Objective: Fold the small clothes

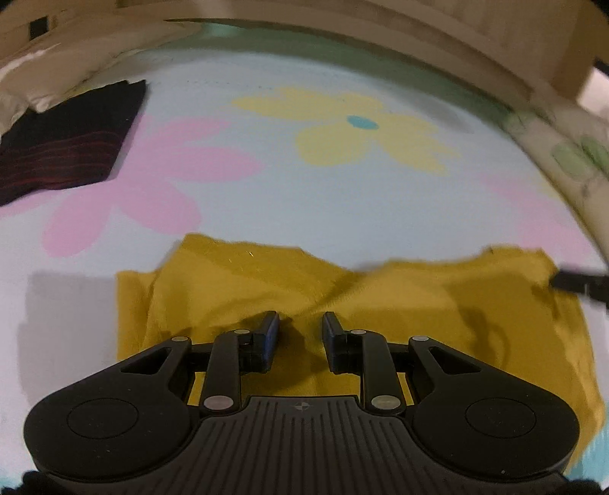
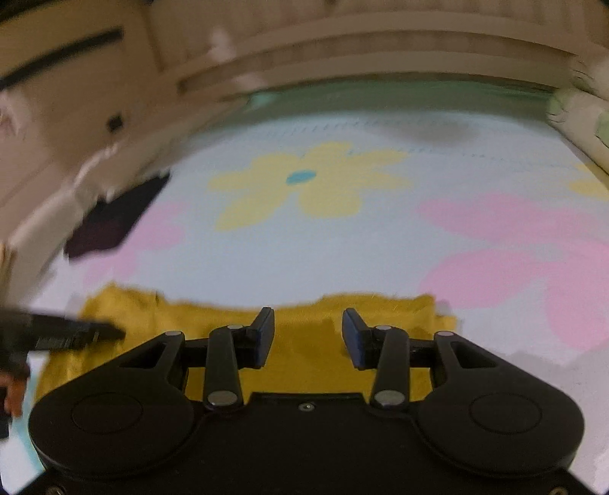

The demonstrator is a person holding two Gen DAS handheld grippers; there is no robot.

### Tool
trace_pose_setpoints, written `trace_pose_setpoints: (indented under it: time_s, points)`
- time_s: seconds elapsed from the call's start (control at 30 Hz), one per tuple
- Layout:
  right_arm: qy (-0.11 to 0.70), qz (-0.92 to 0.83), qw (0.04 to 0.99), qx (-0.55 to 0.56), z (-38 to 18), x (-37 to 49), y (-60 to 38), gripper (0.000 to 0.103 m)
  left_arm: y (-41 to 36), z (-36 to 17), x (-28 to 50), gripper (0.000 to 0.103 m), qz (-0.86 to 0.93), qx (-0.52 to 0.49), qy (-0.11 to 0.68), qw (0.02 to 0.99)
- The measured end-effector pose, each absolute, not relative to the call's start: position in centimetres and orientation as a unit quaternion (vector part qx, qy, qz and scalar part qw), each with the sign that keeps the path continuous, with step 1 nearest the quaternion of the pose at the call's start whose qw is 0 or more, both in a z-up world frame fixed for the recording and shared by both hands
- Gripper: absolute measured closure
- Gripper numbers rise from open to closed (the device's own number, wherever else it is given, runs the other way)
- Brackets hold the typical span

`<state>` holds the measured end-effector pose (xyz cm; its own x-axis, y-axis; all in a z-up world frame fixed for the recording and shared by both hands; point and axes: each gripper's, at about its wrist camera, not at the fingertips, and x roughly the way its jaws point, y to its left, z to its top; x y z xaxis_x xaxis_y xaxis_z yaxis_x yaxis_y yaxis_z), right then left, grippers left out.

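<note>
A mustard-yellow garment (image 1: 236, 281) lies spread and wrinkled on a pale blue sheet printed with big flowers (image 1: 335, 205). My left gripper (image 1: 300, 318) hovers over its near middle, open by a narrow gap that shows only cloth lying below. My right gripper (image 2: 308, 313) stands open wider above the same garment (image 2: 380, 304), close to its far edge, with nothing pinched. Each view catches the other tool: the right gripper's finger (image 1: 582, 283) at the cloth's right end, the left gripper's finger (image 2: 76, 333) at its left end.
A folded dark garment with red stripes (image 1: 68, 141) lies at the far left of the sheet, also seen blurred as a dark garment (image 2: 114, 221). A pale flowered pillow (image 1: 571, 156) borders the right side. A wooden bed frame (image 1: 418, 34) runs along the back. A hand (image 2: 11, 388) shows at the left edge.
</note>
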<state>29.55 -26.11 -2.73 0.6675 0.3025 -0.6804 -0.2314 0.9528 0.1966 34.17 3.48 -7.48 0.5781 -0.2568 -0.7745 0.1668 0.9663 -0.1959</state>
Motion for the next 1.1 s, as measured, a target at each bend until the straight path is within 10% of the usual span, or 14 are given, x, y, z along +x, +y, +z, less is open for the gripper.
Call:
trace_pose_setpoints:
  time_s: [0.4, 0.57, 0.87, 0.97, 1.1]
  points:
    - [0.421, 0.147, 0.894, 0.04, -5.1, 29.8, -25.8, 0.052, 6.9, -6.3, 36.8, 0.077, -0.069, -0.065, 0.438, 0.894]
    - [0.424, 0.149, 0.892, 0.054, -5.6, 29.9, -26.5, 0.053, 8.6, -5.9, 36.7, 0.05, -0.065, -0.079, 0.42, 0.902]
    - [0.426, 0.15, 0.89, 0.055, -5.8, 29.6, -26.6, 0.053, 8.3, -7.1, 37.0, 0.05, -0.085, -0.058, 0.449, 0.888]
    - [0.425, 0.15, 0.891, 0.058, -5.8, 29.7, -26.7, 0.053, 7.3, -7.1, 36.2, 0.09, -0.097, -0.013, 0.428, 0.898]
    - [0.425, 0.151, 0.891, 0.058, -5.9, 29.7, -26.7, 0.053, 6.3, -6.6, 35.3, 0.099, -0.087, 0.02, 0.392, 0.916]
